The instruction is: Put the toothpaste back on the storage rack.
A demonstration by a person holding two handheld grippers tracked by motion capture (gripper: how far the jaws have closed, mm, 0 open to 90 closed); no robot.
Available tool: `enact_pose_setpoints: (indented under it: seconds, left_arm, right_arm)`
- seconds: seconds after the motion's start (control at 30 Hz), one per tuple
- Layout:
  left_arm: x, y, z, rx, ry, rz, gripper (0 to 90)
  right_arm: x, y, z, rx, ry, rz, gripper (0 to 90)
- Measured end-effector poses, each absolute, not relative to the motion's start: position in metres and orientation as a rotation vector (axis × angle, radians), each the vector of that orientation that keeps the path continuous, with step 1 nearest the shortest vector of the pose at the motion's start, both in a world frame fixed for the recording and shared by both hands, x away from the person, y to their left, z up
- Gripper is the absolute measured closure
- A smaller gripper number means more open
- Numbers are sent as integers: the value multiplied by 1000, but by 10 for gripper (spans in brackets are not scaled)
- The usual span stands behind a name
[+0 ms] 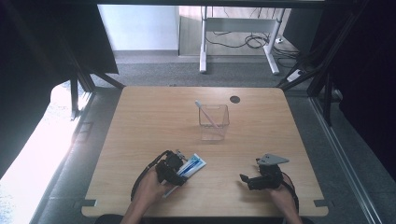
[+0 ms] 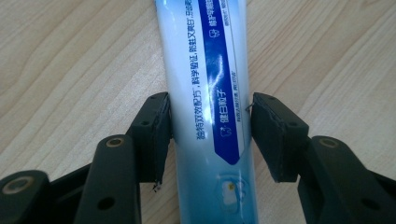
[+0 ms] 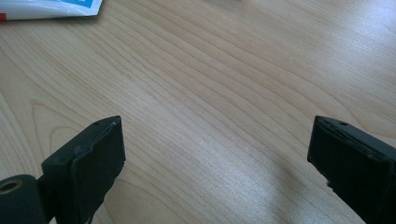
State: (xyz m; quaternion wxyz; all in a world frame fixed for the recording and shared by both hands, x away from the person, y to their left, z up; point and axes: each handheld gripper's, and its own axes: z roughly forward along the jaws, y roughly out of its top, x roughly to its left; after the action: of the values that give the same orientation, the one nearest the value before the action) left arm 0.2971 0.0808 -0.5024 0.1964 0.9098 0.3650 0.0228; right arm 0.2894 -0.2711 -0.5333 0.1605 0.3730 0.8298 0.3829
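The toothpaste tube (image 1: 191, 166) lies flat on the wooden table (image 1: 154, 126), in the near-left part of the tabletop. Its white and blue body runs diagonally, with the far end pointing toward the table centre.

The left gripper (image 1: 180, 173) sits over the near end of the tube, carried by the left hand (image 1: 150, 187). In the left gripper view, the tube (image 2: 208, 107) passes between the two black jaws. The left pad (image 2: 156, 135) rests at the tube edge, while a narrow gap separates the right pad from the opposite edge. The jaws stand partly open around the tube and do not clamp it.

The right gripper (image 1: 243, 177) rests low over the near-right part of the table, well apart from the tube, carried by the right hand (image 1: 280, 193). In the right gripper view, its jaws stand wide apart with bare wood (image 3: 210, 116) between them. A corner of the tube (image 3: 51, 8) appears at the upper left of that view.

A clear plastic cup (image 1: 214, 122) stands upright near the table centre, well apart from both grippers. A toothbrush (image 1: 205, 113) leans inside it. A dark round hole (image 1: 235, 99) marks the far side of the table.
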Motion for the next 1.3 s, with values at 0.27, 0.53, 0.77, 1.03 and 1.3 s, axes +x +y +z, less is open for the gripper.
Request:
enact_pose_setpoints:
  seconds: [0.27, 0.53, 0.77, 1.03, 1.3]
  left_arm:
    - [302, 72, -505, 2609, 1041, 59, 482]
    - [302, 74, -499, 2601, 1036, 53, 659]
    - [301, 80, -497, 2565, 1012, 33, 719]
    - [304, 89, -486, 2489, 997, 47, 722]
    - [306, 91, -477, 2453, 971, 66, 721]
  right_arm:
    - [289, -271, -534, 1058, 2378, 1094, 49]
    - [290, -272, -533, 1062, 2371, 1094, 50]
    - [290, -274, -533, 1065, 2367, 1092, 50]
    - [290, -275, -533, 1069, 2365, 1090, 50]
    - [291, -277, -533, 1084, 2362, 1100, 38]
